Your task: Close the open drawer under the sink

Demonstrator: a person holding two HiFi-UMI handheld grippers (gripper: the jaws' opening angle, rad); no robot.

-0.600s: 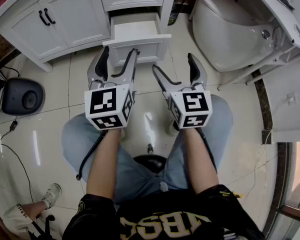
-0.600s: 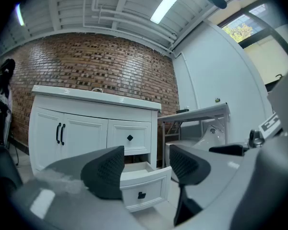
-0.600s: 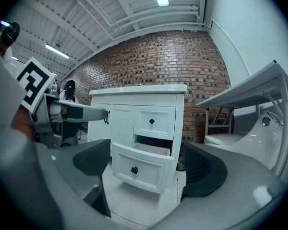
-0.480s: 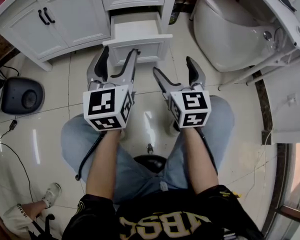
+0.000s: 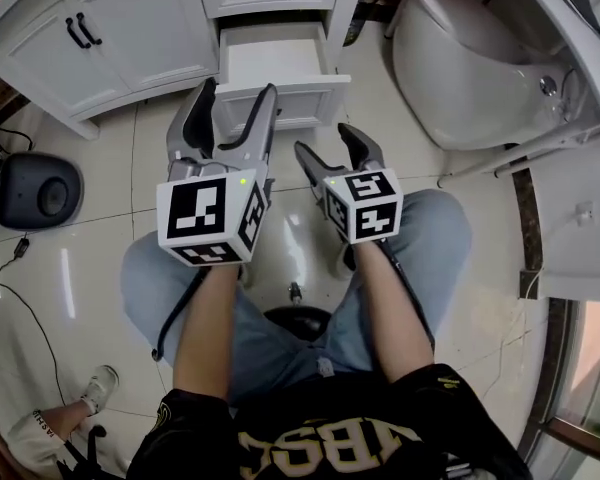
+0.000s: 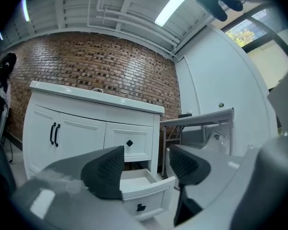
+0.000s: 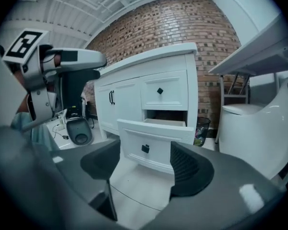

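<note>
My left gripper (image 5: pixel 237 93) points level, jaws apart and empty, facing the left half of the open drawer (image 5: pixel 280 58) without touching it. The drawer juts from the white cabinet (image 5: pixel 130 38), front panel toward me. My right gripper (image 5: pixel 325 143) hangs back off the drawer's right corner, tilted down, jaws apart, holding nothing. Bare floor (image 5: pixel 100 198) lies before the drawer; the toilet (image 5: pixel 470 58) stands right of it.
</note>
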